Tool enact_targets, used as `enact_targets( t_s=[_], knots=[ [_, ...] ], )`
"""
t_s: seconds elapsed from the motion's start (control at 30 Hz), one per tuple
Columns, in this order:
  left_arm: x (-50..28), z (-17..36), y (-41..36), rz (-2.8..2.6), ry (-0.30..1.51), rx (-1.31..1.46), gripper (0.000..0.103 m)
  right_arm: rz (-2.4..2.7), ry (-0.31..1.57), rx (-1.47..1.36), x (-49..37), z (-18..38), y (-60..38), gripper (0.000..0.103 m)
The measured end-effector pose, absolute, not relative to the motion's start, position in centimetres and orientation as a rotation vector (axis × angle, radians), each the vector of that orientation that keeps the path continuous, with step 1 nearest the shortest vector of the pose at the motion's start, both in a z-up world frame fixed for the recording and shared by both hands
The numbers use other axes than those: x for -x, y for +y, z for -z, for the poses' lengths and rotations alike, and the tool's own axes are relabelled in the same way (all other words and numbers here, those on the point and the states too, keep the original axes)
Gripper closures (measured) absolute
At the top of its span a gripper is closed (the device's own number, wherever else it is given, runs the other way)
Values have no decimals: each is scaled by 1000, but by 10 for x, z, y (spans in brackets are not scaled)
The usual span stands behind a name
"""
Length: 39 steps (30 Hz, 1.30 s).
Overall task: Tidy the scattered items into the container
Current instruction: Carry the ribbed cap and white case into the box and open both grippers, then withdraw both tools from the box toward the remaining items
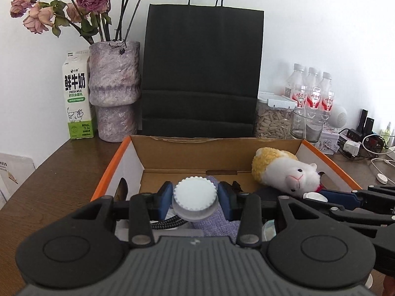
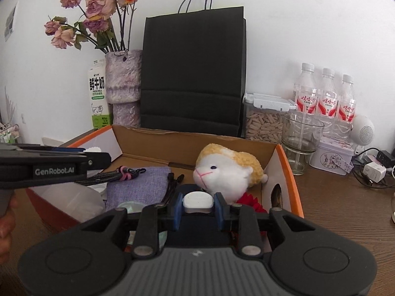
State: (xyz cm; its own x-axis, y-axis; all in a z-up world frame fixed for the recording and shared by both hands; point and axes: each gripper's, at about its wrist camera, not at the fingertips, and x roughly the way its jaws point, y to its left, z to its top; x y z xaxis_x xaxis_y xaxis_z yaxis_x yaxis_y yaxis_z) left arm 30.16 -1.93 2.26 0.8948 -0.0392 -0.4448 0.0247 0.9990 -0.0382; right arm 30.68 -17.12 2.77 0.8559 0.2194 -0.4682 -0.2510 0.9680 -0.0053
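Left gripper [image 1: 195, 198]: I had its blue pads pinching a white ribbed-edge jar lid [image 1: 195, 194], poised over the near half of the box.
Right gripper [image 2: 197, 203]: I held a small white rounded case [image 2: 198, 201] squeezed between its pads, just in front of the plush.
Cardboard box [image 2: 187, 140]: open-topped, orange outside, brown inside, sitting on the dark wooden table [image 2: 345, 202].
In the box, 1 o'clock from my right gripper: a white plush lamb [image 2: 227, 170] with a yellow woolly back, lying against the right wall.
In the box, 10 o'clock from my right gripper: a lavender fabric pouch [image 2: 138, 185], with a black braided cord [image 2: 103, 176] across its far edge.
By the lamb: something red [image 2: 249, 201]; I couldn't tell what.
Behind the box, 12 o'clock: a black paper bag [image 1: 202, 74] stood upright.
At 2 o'clock: a clear lidded jar of seeds [image 2: 264, 124], an empty glass [image 2: 301, 133] and three water bottles [image 2: 325, 93].
At 10 o'clock: a mottled vase [image 1: 113, 91] of dried roses and a milk carton [image 1: 76, 96].
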Motion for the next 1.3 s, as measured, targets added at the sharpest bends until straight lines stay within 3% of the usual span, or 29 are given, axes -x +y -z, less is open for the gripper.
enact_targets(
  t_s=[0.37, 0.43, 0.47, 0.5, 0.53, 0.57, 0.63, 0.7, 0.77, 1.3],
  knots=[
    [-304, -16, -20, 22, 472, 9, 60, -239, 491, 80, -308, -23, -170, 75],
    [-303, -16, -21, 21, 469, 4, 53, -229, 490, 77, -309, -22, -171, 56],
    [-301, -17, -22, 16, 460, 0, 48, -225, 484, 72, -309, -23, -171, 40],
    [-300, -18, -23, 11, 448, -5, 38, -223, 475, 70, -307, -23, -172, 30],
    [-298, -19, -24, 5, 435, -10, 30, -223, 466, 68, -306, -24, -173, 27],
    [-296, -20, -25, -1, 421, -13, 16, -225, 457, 64, -305, -26, -173, 21],
    [-291, -23, -26, -15, 390, -20, 3, -233, 444, 63, -303, -28, -173, 14],
    [-287, -25, -28, -28, 365, -22, 0, -236, 445, 64, -303, -28, -172, 12],
    [-284, -25, -27, -24, 355, -15, 0, -235, 453, 61, -304, -27, -172, 1],
    [-270, -25, -17, -44, 335, 34, 0, -228, 440, 92, -293, -30, -168, 0]
  ],
)
